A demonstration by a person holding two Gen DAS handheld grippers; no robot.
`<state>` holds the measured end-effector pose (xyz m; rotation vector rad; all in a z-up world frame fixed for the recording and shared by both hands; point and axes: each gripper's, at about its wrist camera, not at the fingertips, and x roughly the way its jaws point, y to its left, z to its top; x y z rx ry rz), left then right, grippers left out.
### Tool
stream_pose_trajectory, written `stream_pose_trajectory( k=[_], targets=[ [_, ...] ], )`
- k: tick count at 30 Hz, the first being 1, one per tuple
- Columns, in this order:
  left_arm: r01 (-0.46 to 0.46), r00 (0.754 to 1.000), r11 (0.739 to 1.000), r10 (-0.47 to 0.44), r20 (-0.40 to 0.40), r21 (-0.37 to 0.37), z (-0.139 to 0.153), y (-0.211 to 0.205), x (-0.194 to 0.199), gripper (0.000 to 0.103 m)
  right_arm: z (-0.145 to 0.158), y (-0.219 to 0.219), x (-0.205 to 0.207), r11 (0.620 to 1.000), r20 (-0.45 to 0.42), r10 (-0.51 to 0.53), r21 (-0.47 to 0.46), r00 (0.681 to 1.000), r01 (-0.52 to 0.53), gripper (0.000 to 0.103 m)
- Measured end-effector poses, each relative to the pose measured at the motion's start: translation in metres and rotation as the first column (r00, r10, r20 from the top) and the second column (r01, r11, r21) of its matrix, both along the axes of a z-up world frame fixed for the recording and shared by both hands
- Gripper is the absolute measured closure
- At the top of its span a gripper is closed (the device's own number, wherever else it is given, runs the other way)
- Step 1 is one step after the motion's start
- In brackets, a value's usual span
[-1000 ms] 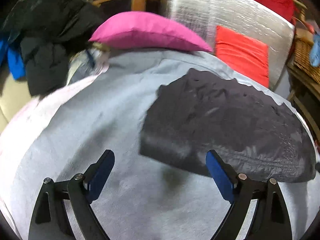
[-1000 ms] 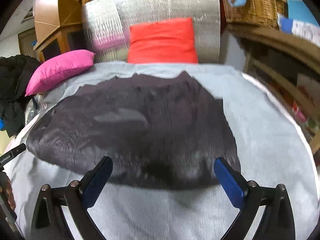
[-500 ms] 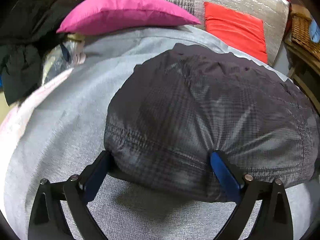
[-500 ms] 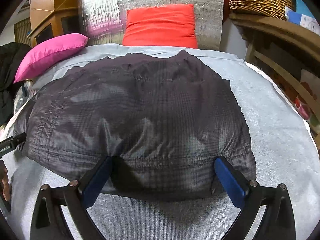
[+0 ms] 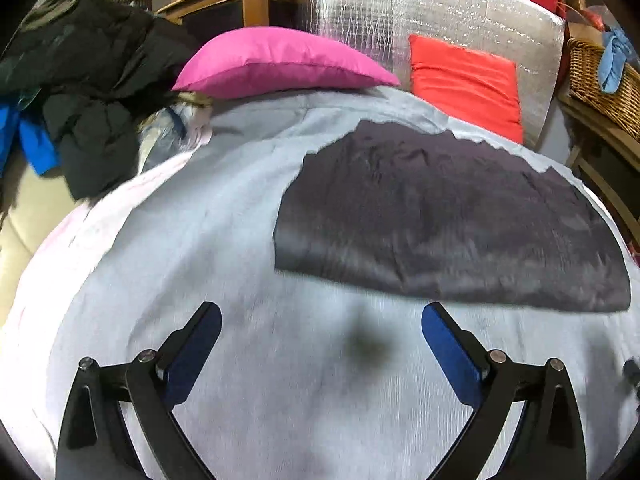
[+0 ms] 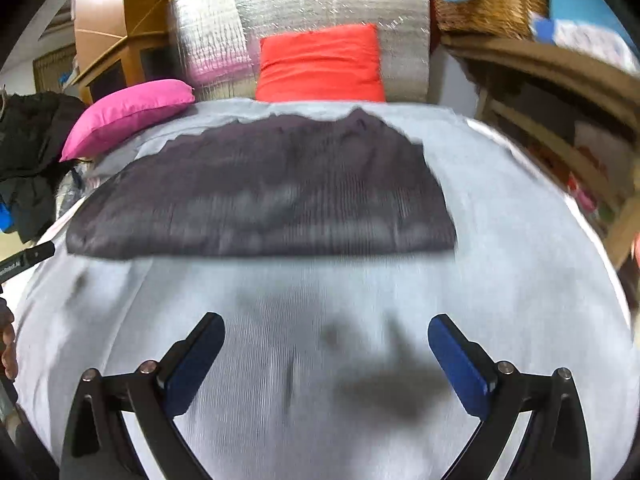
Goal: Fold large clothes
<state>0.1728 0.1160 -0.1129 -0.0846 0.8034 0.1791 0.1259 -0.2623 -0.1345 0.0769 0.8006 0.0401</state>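
Left wrist view shows the left gripper [image 5: 320,344] tilted downward over the grey sheet [image 5: 200,240], jaws spread wide, empty. Right gripper [image 6: 326,354] likewise. Half a second ago both straddled the dark garment's [image 5: 440,216] hem; now it lies folded, upper centre-right.

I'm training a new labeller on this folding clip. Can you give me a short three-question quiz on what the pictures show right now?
1. True or false: the left gripper holds the dark garment.
2. Which cushion lies nearer the black coats: pink or red?
3. What surface does the garment lie on?

Key: 1. False, both sets of jaws are open and empty. 2. Pink. 3. The grey cover.
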Motion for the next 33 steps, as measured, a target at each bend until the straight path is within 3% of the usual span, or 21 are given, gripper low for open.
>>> stream_pose_trajectory(
  k=[4,8,23,27,29,33],
  targets=[
    [0.001,0.999,1.000,-0.001,-0.035,-0.016,-0.010,-0.008,-0.023,0.002,-0.022,-0.001,-0.032,0.998,-0.029,-0.036,0.044,0.999,0.037,0.000],
    [0.008,0.999,1.000,-0.009,-0.053,-0.003,-0.017,-0.018,-0.039,0.002,-0.026,0.002,-0.046,0.998,0.000,-0.045,0.032,0.999,0.045,0.000],
    [-0.011,0.995,1.000,0.012,-0.094,0.017,-0.032,-0.024,-0.048,0.002,-0.008,-0.007,-0.045,0.996,0.072,-0.087,0.037,0.994,0.084,0.000],
    [-0.018,0.987,1.000,0.019,-0.161,0.010,-0.052,-0.021,-0.042,0.002,-0.013,-0.011,-0.036,0.996,0.062,-0.089,0.026,0.994,0.087,0.000],
    [-0.012,0.987,1.000,0.011,-0.159,-0.006,-0.050,-0.020,-0.041,0.002,-0.020,-0.016,-0.027,0.993,-0.010,-0.058,0.099,0.998,0.059,0.000],
    [0.020,0.997,1.000,-0.021,-0.071,-0.015,-0.021,-0.011,-0.028,0.002,-0.009,-0.041,-0.015,0.957,-0.019,-0.054,0.283,0.998,0.057,0.000]
  ],
)
